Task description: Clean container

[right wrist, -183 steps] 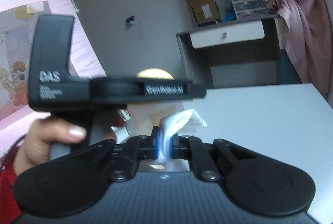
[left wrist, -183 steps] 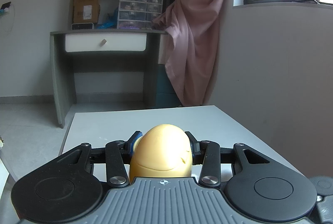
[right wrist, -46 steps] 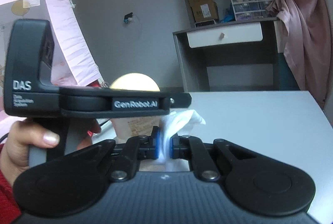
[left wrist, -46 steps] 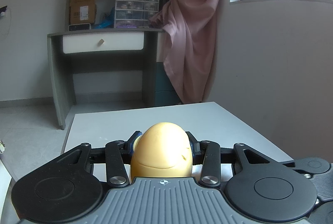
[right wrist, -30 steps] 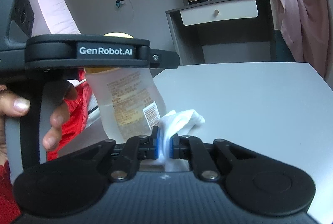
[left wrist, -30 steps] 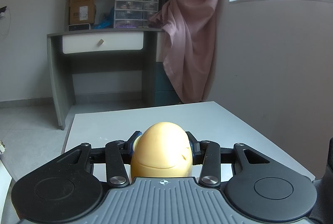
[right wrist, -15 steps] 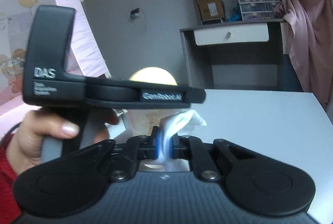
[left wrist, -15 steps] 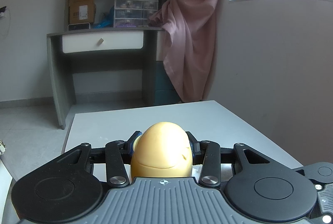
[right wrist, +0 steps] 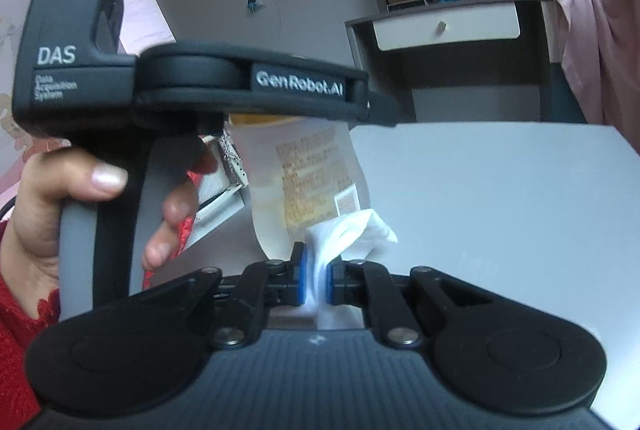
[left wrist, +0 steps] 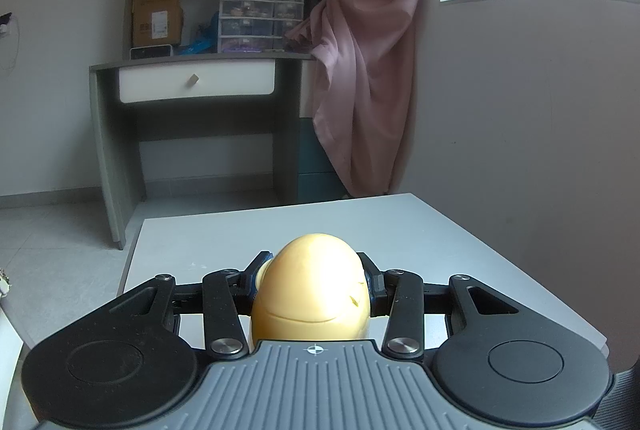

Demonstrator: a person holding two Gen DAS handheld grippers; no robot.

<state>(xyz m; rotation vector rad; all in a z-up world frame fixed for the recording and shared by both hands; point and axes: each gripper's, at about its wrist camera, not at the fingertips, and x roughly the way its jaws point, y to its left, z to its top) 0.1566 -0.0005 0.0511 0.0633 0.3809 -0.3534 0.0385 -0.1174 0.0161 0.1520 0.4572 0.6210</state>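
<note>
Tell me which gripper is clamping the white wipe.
The right gripper: its blue pads pinch the white wipe. The left gripper instead clamps the yellow-capped bottle.

Smooth matt yellow plastic dome cap (left wrist: 312,290) over a frosted translucent plastic bottle body (right wrist: 304,174) with printed label, soft crumpled white cloth (right wrist: 352,230), matt white tabletop (right wrist: 500,198).
</note>
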